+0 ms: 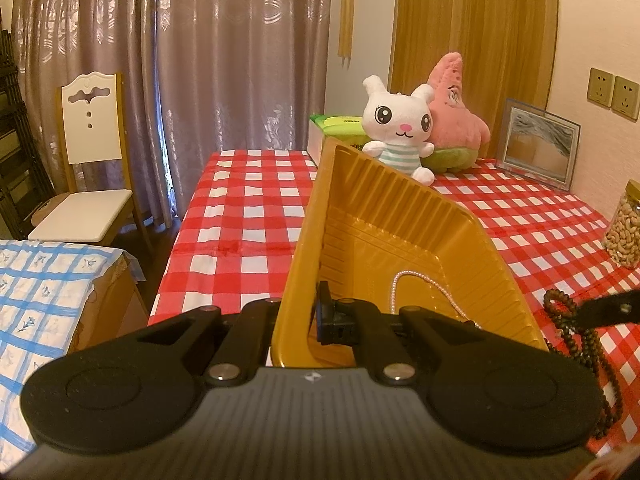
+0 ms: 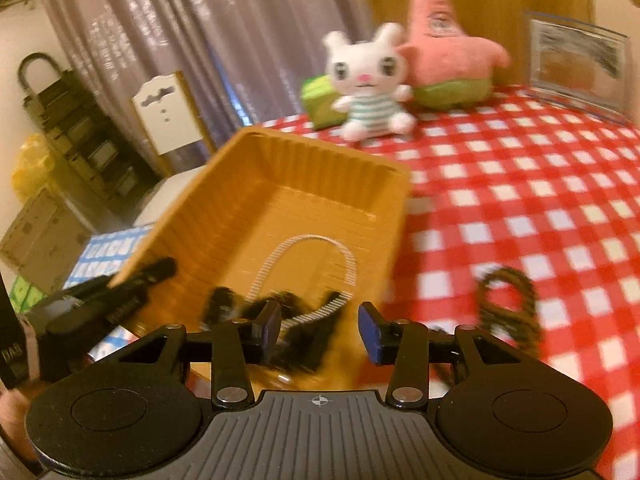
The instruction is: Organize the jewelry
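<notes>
One dark bead strand, limp and slippery beside the tray the left gripper pinches, suits the half-open, empty right gripper at a bunched loop.

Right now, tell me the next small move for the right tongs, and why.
Probably swing the right tongs right toward the dark bead strand on the checked cloth. They stand open and empty, the pearl strand already lies in the gold tray, and the left tongs are pinching the tray's rim, tilting it.
</notes>
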`<control>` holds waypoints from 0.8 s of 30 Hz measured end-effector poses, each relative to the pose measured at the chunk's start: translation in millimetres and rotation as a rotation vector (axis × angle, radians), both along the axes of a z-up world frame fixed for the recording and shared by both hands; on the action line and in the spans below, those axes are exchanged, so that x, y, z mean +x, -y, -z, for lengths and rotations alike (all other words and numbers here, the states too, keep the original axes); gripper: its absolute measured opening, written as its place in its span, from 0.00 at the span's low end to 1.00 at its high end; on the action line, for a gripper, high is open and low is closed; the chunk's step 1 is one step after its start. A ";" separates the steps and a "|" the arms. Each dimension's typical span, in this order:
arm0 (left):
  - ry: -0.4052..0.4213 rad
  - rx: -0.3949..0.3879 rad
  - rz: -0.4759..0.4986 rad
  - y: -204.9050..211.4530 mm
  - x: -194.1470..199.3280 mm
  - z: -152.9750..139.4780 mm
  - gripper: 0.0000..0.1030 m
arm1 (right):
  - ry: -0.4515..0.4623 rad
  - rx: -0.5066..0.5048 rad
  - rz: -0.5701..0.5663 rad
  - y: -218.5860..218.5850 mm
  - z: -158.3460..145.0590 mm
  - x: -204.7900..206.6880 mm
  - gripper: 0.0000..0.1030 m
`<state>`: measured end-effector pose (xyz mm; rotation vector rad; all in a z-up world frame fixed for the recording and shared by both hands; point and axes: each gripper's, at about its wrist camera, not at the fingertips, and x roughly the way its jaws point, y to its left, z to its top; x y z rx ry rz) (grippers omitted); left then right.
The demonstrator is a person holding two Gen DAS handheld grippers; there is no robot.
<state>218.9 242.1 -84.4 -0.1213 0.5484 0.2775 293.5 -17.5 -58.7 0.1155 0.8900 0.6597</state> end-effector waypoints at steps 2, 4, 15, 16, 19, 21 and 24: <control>-0.001 0.000 -0.001 0.2 0.0 -0.2 0.04 | -0.012 -0.018 0.036 18.4 2.8 -0.6 0.42; -0.002 0.002 -0.003 0.7 -0.2 -0.3 0.04 | -0.022 -0.038 0.074 38.9 6.5 -3.0 0.42; -0.013 0.019 -0.011 2.9 -0.3 -0.8 0.05 | -0.092 -0.149 0.218 118.4 35.6 -15.5 0.42; -0.014 0.019 -0.012 3.1 -0.4 -0.6 0.05 | -0.093 -0.154 0.223 121.8 37.3 -16.0 0.42; -0.015 0.023 -0.015 4.2 -0.7 -1.0 0.05 | -0.085 -0.170 0.227 127.3 41.0 -14.6 0.42; -0.015 0.024 -0.016 4.7 -0.6 -1.4 0.05 | -0.073 -0.173 0.220 128.5 42.2 -12.2 0.42; -0.015 0.025 -0.016 4.9 -0.4 -1.3 0.05 | -0.060 -0.175 0.200 124.9 44.9 -6.3 0.42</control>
